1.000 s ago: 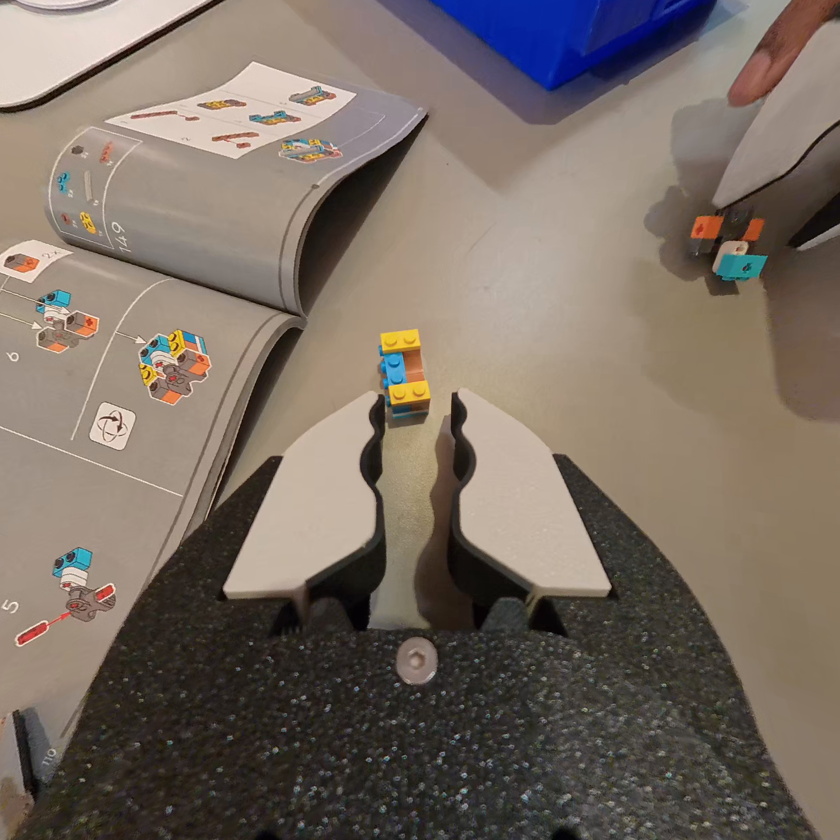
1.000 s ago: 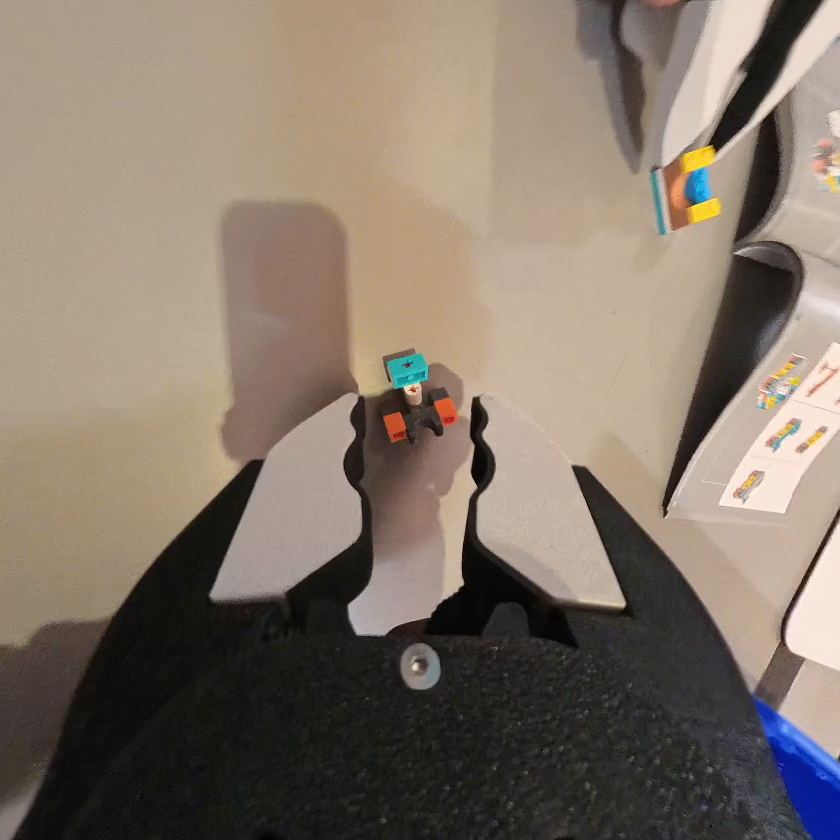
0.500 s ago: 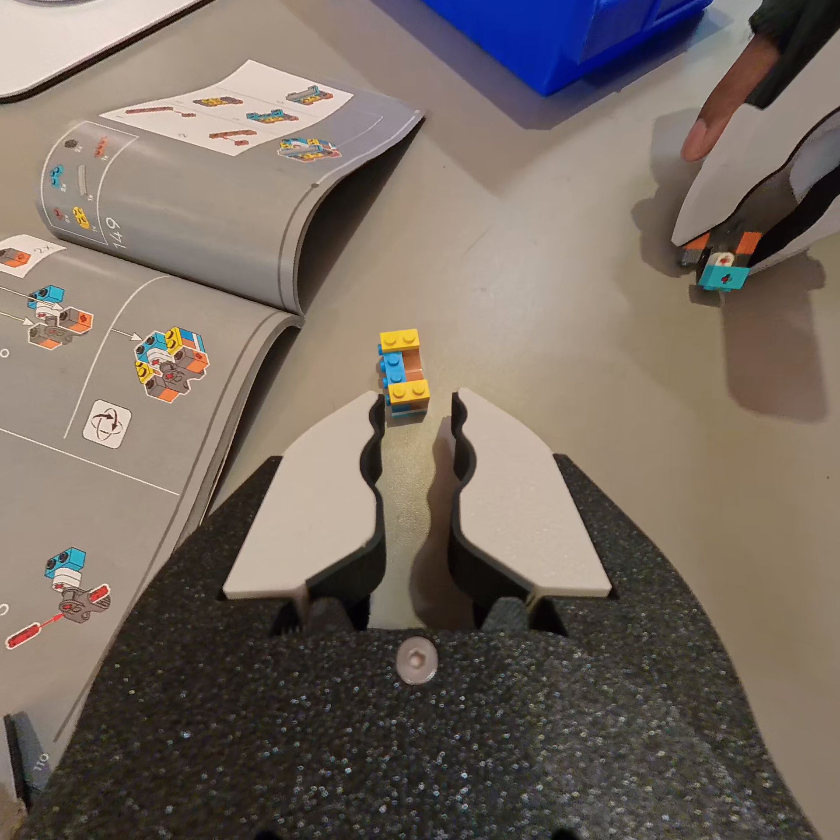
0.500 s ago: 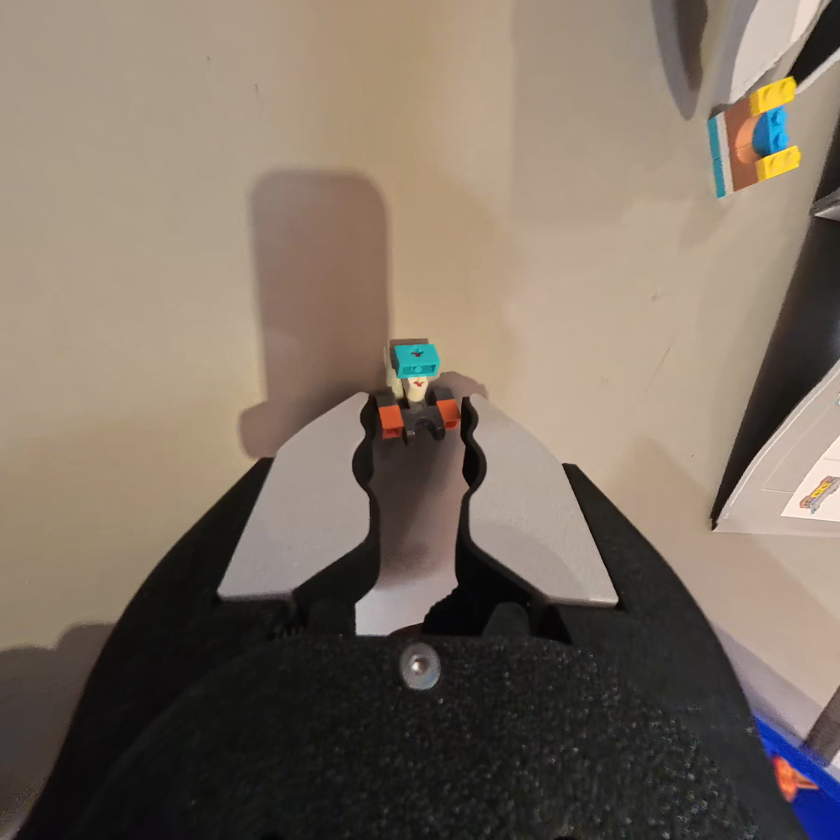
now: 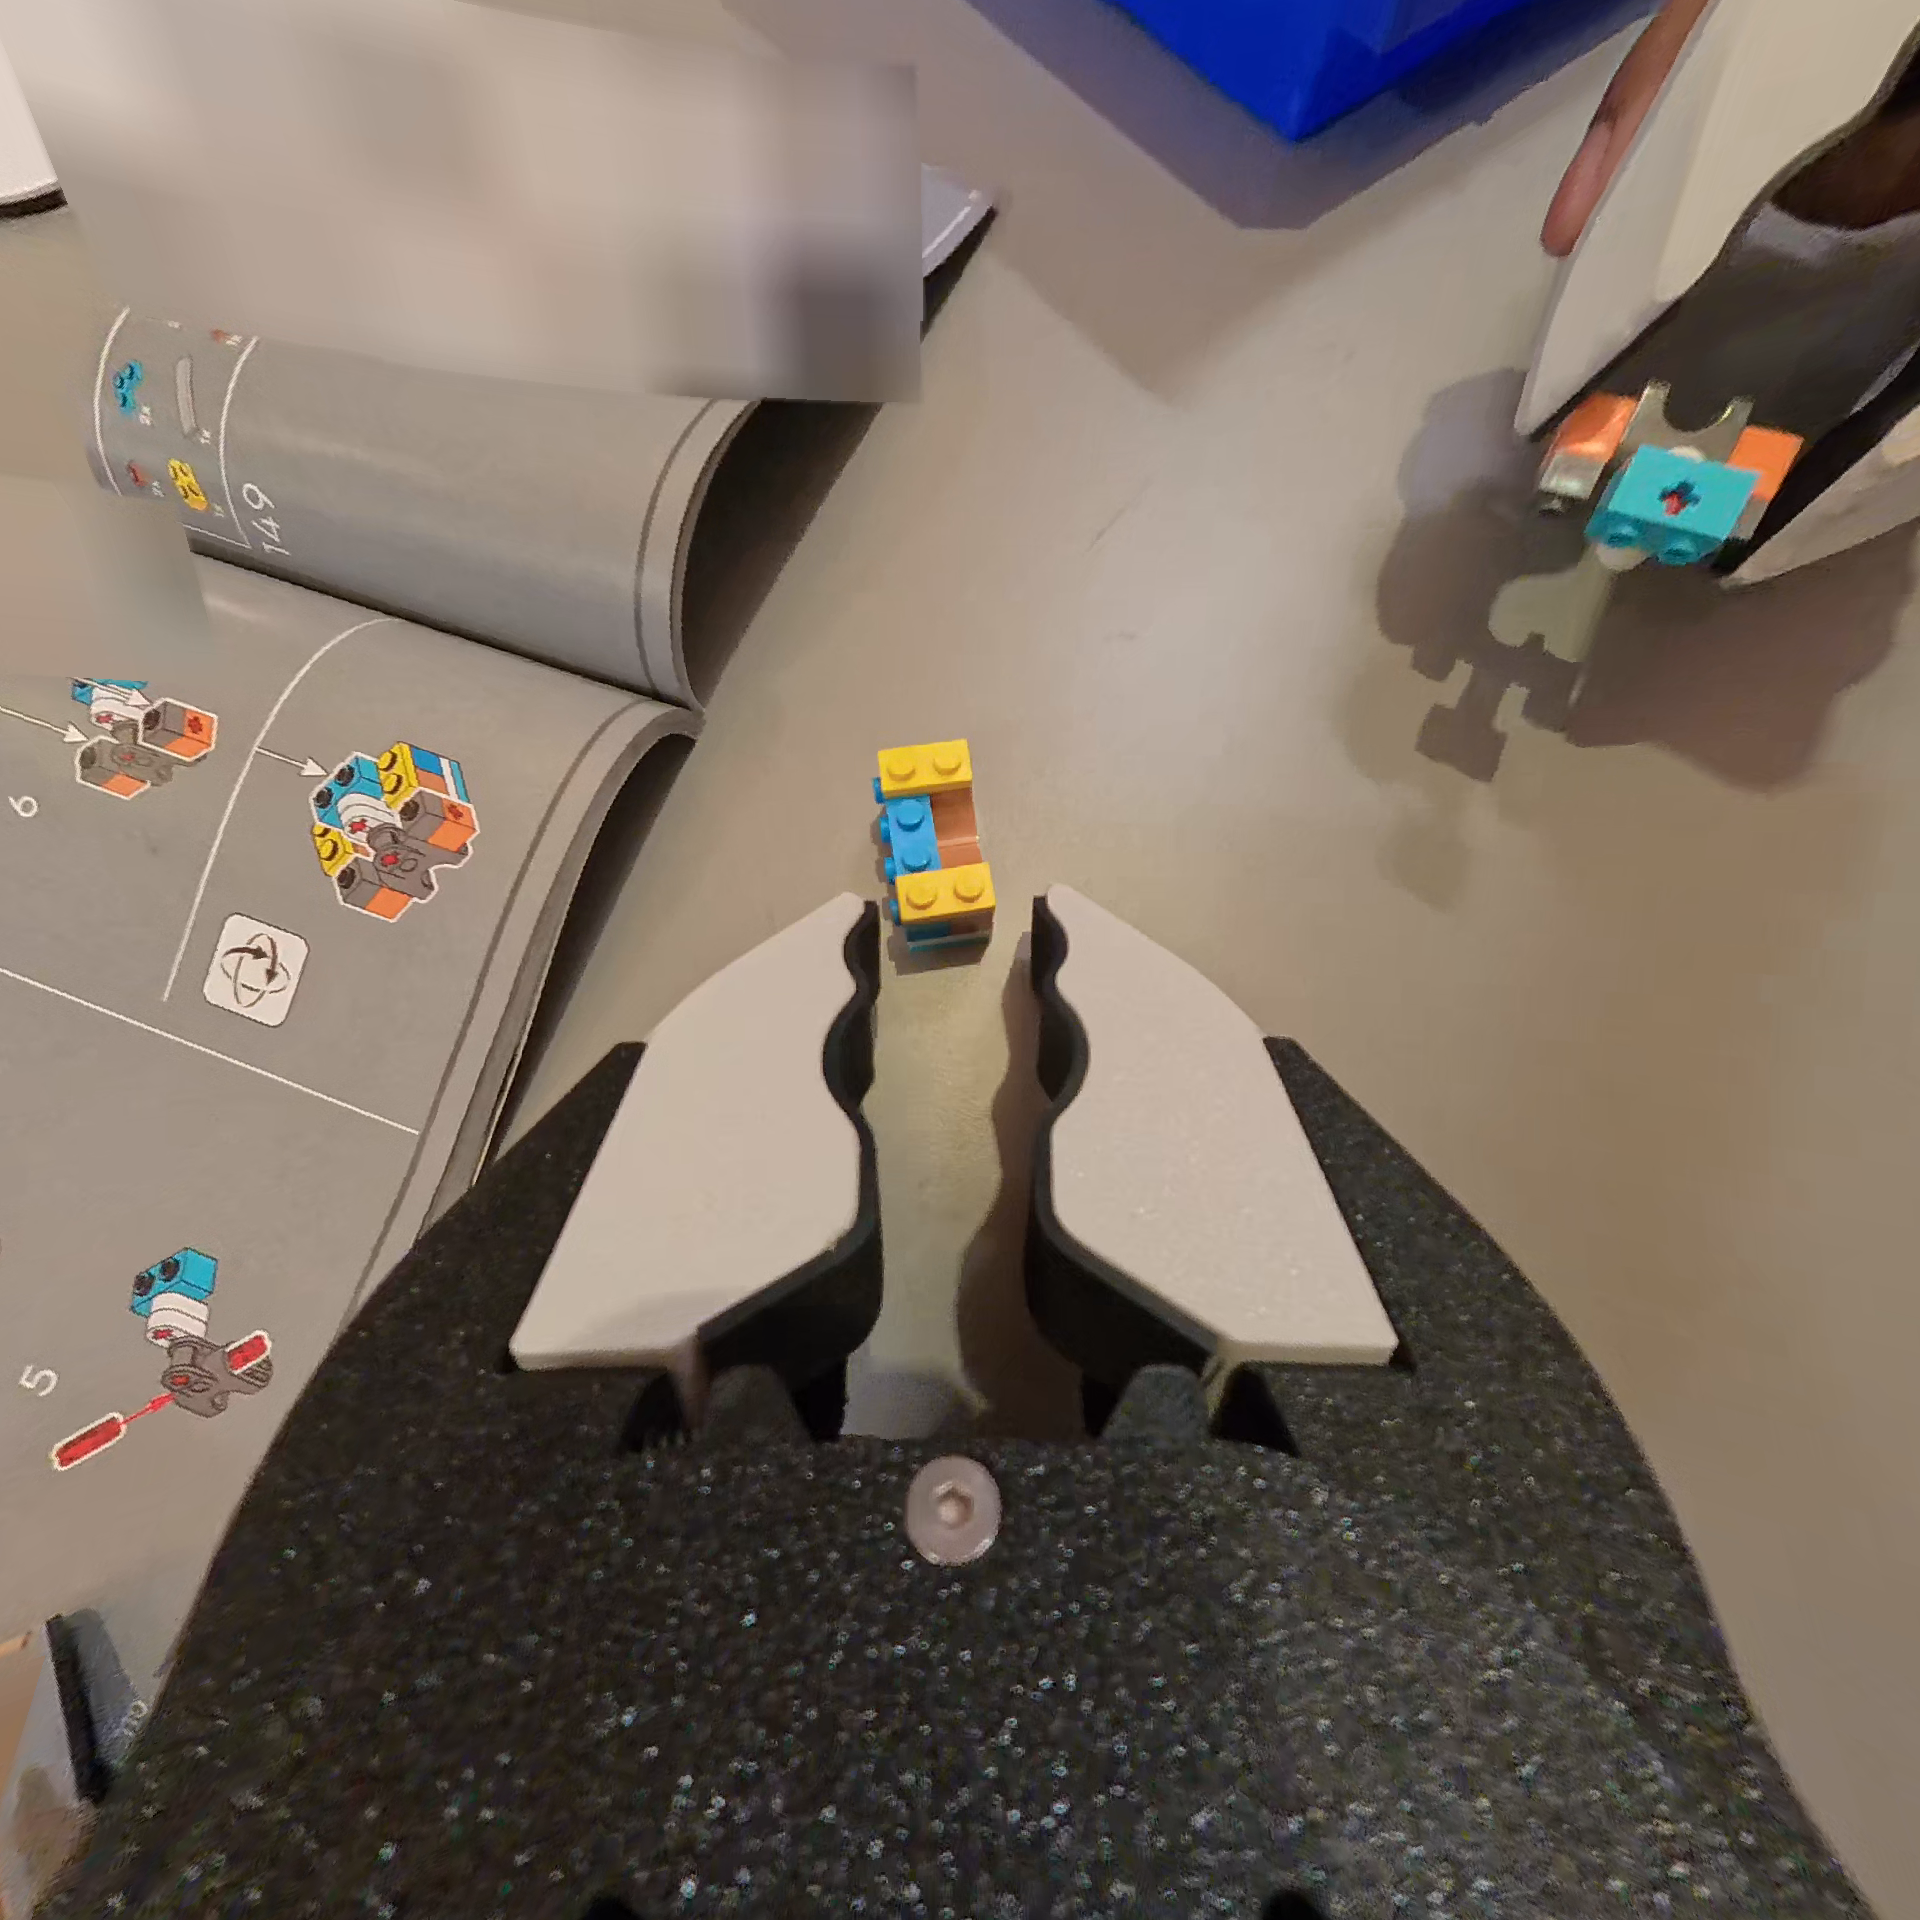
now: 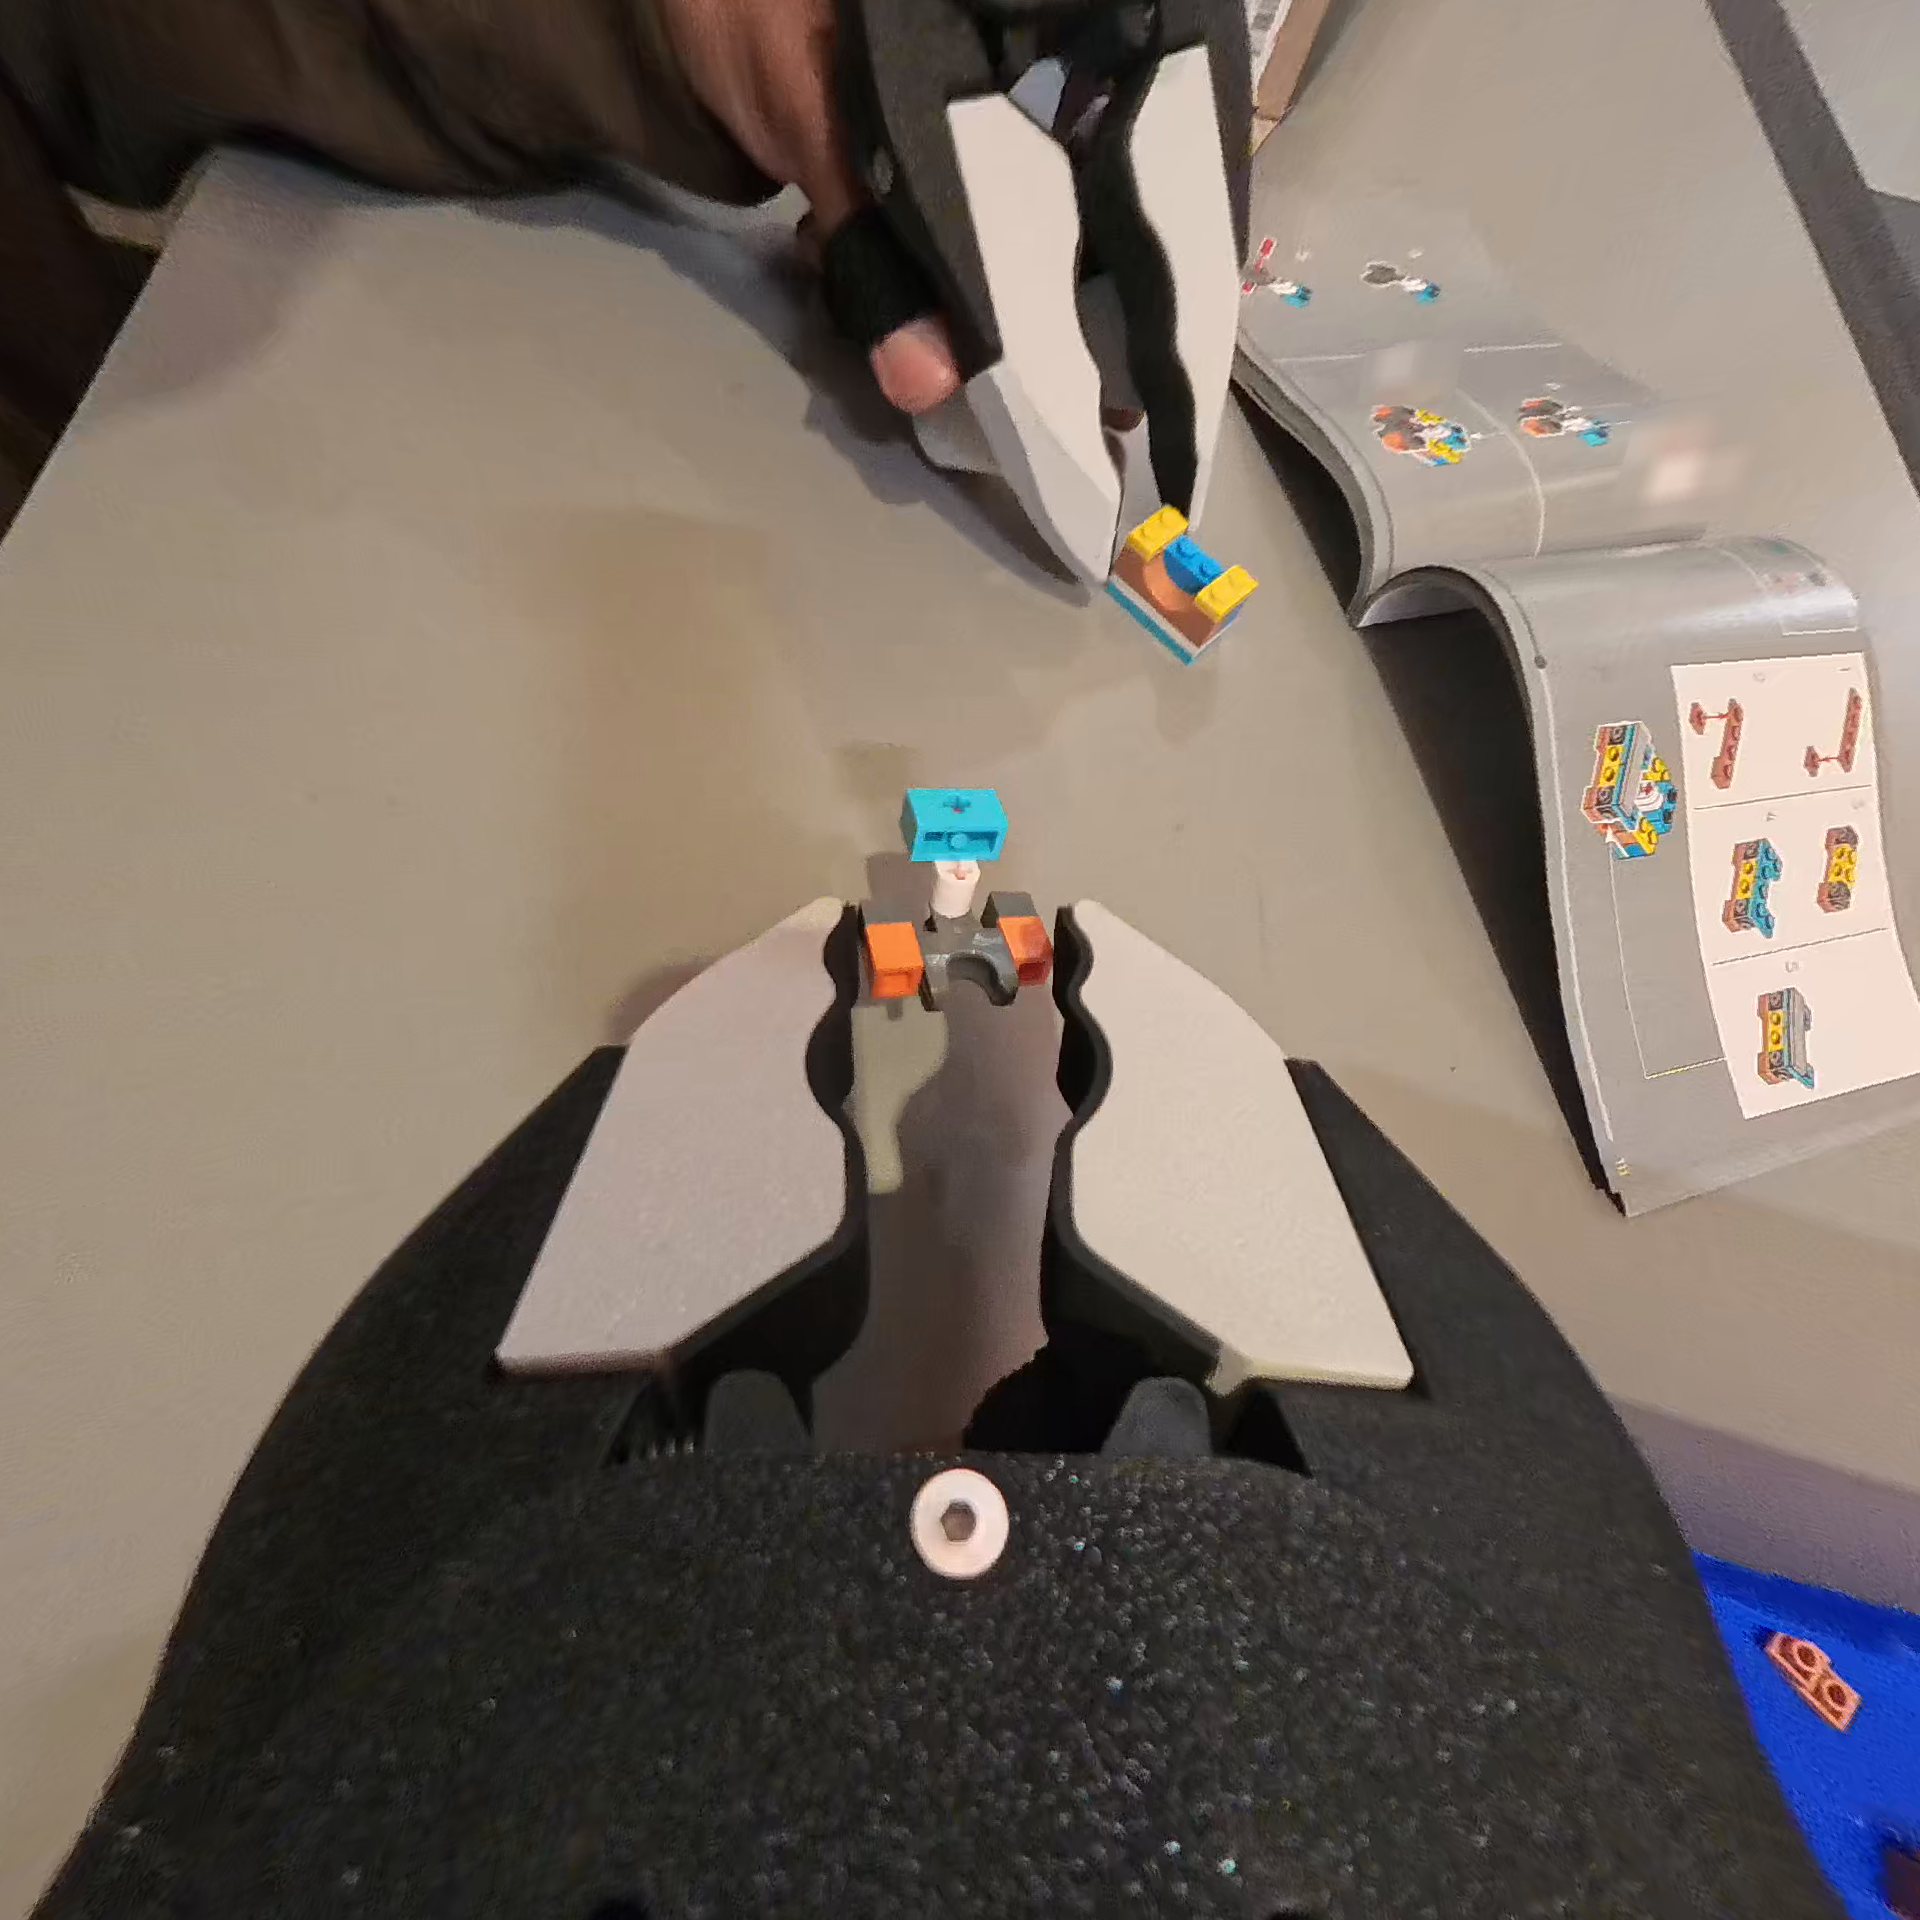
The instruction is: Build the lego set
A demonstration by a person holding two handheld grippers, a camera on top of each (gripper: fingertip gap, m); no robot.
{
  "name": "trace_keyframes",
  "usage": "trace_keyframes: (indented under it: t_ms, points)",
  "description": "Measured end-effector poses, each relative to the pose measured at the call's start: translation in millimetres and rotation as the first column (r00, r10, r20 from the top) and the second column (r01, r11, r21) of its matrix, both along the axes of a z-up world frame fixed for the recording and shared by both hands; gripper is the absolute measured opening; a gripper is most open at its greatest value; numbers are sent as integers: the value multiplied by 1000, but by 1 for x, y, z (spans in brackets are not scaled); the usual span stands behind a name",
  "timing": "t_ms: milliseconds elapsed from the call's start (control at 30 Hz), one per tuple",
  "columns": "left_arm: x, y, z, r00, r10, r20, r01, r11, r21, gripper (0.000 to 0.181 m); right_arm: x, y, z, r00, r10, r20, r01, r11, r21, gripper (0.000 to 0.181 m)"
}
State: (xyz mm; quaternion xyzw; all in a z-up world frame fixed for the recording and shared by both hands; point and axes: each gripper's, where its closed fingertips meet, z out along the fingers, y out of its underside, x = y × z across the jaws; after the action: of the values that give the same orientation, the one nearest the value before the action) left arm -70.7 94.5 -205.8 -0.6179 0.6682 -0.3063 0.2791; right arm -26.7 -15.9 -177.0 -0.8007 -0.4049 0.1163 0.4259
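A small yellow, blue and brown brick assembly (image 5: 930, 842) lies on the grey table just in front of my left gripper (image 5: 951, 912). That gripper is open, its tips flanking the assembly's near end without clamping it. It also shows in the right wrist view (image 6: 1179, 582) under the left gripper (image 6: 1148, 535). My right gripper (image 6: 951, 920) is shut on a grey-and-orange assembly (image 6: 951, 951) topped by a white peg and a teal brick (image 6: 954, 823). It holds this above the table; its shadow falls below it in the left wrist view (image 5: 1652, 488).
An open grey instruction booklet (image 5: 416, 520) lies left of the left gripper and shows at the right in the right wrist view (image 6: 1662, 883). A blue bin (image 5: 1299, 52) stands behind; its corner (image 6: 1766, 1818) holds a brown plate (image 6: 1813, 1678). A person's hand (image 6: 790, 156) holds the left gripper.
My right gripper has closed on the grey-and-orange assembly, lifted it off the table and swung round to face the left gripper. The left gripper and the yellow assembly have stayed put.
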Motion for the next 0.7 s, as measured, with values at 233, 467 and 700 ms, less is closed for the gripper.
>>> trace_keyframes:
  t_ms: [233, 467, 700]
  points:
    - [1, 3, -2, 1000, 17, -10, -16, 1000, 19, 25, 0, 3, 2, 999, -33, -38, 34, 999, 22, 36]
    - [1, 3, 0, 1000, 20, 2, -20, 1000, -11, 22, 4, 0, 3, 996, -51, -71, 52, 998, 22, 36]
    - [2, 2, -2, 1000, 11, -14, -10, 1000, 15, 22, 10, 1, 4, 990, -80, -117, 82, 997, 6, 36]
